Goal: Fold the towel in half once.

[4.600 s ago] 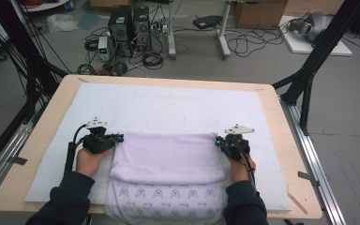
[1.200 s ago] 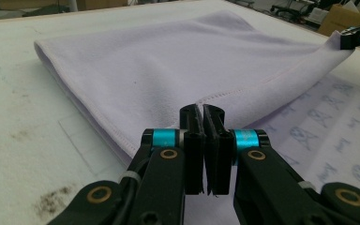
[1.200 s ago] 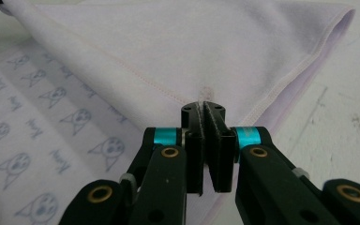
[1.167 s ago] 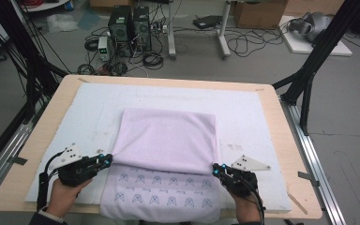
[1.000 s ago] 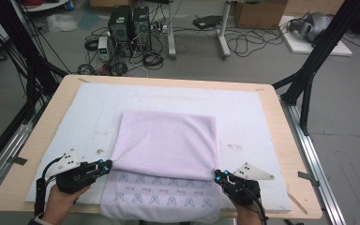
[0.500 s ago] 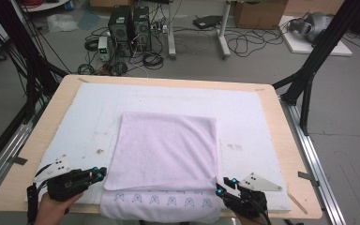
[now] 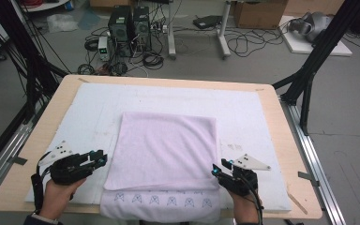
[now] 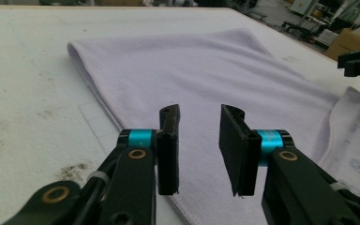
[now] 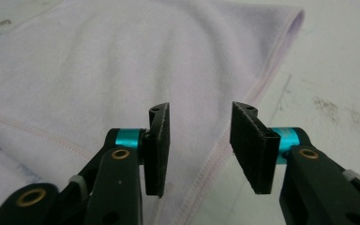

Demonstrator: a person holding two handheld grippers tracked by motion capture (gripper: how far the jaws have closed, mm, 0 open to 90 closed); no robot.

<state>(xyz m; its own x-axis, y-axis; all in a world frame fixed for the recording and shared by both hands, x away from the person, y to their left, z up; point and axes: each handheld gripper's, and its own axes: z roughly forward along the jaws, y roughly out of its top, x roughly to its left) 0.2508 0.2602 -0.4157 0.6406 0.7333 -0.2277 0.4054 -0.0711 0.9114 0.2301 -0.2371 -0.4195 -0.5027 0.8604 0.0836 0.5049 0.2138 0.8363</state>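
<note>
Both grippers have drawn back toward the near table edge since the earlier frames, and the towel's folded layer now lies flat where it was being carried forward. Nearest, the towel (image 7: 161, 154) hangs slightly over the near edge of the table (image 7: 281, 122), its lower layer showing a row of printed blue marks along that edge. The left gripper (image 7: 101, 159) sits just beside the towel's left edge, apart from it, jaws spread wide with nothing between them; in the left gripper view the left gripper (image 8: 199, 136) points across the towel (image 8: 206, 75) from its side seam. The right gripper (image 7: 214, 169) sits at the near right corner of the folded layer; the right gripper (image 9: 199, 140) stands spread wide and empty over the stitched edge of the towel (image 9: 122, 70), whether touching it I cannot tell. Bare white mat (image 7: 89, 108) lies to the left of the towel, a narrower strip to the right, and a wide band beyond the far fold. Past the mat runs the wooden far edge, then floor with computer cases (image 7: 130, 23) and cables (image 7: 248, 42).
</note>
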